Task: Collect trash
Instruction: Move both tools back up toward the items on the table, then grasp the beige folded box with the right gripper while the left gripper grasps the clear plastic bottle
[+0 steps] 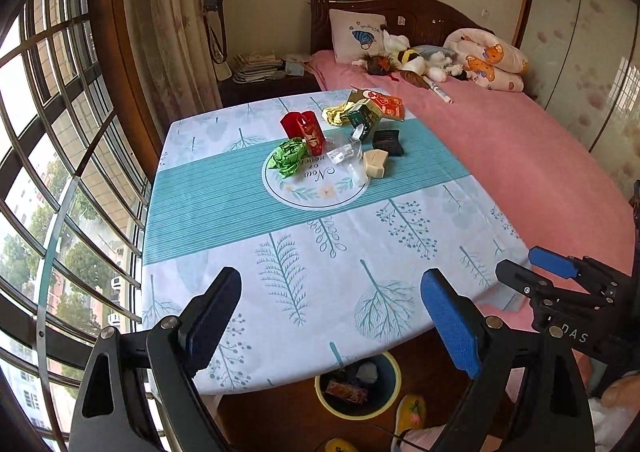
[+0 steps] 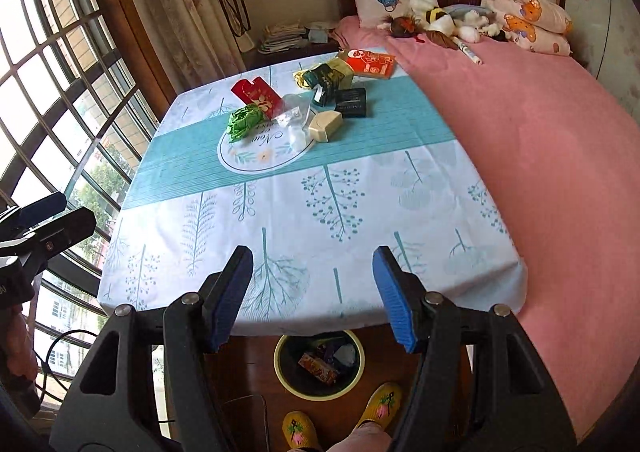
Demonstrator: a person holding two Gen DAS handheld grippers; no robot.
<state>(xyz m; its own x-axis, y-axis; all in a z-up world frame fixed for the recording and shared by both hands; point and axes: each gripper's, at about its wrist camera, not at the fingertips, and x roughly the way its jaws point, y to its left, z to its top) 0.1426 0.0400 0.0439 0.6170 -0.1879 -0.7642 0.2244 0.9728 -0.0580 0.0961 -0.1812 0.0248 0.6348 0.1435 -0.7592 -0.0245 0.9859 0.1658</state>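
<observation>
A pink bed (image 2: 540, 124) runs along the right of the room, and the table (image 1: 280, 292) under its leaf-printed cloth stands against it. Below the table's near edge sits the bin (image 2: 282, 376), already holding some wrappers and a box.

The trash lies in a loose cluster at the far middle of the table, well away from both grippers. The orange-red flat carton (image 2: 370, 62) at the back looks stiff and light; pinching across one edge should do. The red box (image 1: 306, 130) stands upright and open-topped — probably thin card that caves in if squeezed mid-wall, so a grip near a corner is safer. The black box (image 2: 351, 102) and beige block (image 2: 326, 125) seem firmer, taken across their short sides. The clear plastic wrapper (image 1: 344, 152) is likely slippery and limp. The green crumpled paper (image 1: 288, 156) is soft, light and easy to bunch anywhere.

The left gripper (image 1: 330, 316) and right gripper (image 2: 312, 292) both hang spread wide, empty, over the near edge.
</observation>
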